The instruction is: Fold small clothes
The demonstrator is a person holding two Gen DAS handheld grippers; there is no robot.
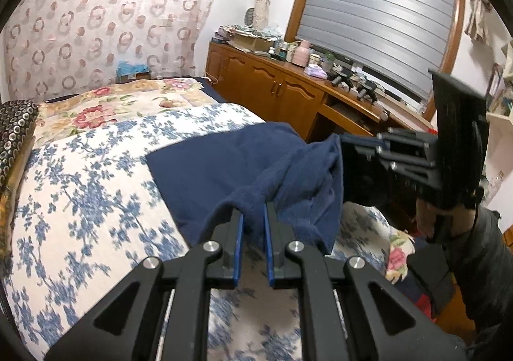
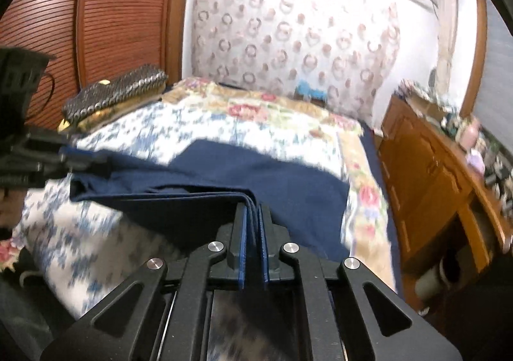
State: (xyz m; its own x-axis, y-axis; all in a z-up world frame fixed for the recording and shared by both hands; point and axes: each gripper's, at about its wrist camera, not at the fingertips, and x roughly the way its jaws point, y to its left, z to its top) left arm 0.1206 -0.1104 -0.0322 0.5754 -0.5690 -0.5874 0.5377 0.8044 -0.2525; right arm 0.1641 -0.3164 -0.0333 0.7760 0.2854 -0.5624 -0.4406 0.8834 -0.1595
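Both the left gripper (image 1: 253, 210) and the right gripper (image 2: 255, 210) are closed on the near edge of the navy cloth (image 1: 224, 165); lift both corners evenly, keep the edge tight, and carry it to the far edge on the bed (image 1: 80, 175).

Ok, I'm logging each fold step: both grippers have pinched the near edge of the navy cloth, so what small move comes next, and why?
Probably carry both corners forward over the far half. The left gripper and right gripper each clamp a near corner of the navy cloth, while its far part lies flat on the bedspread.
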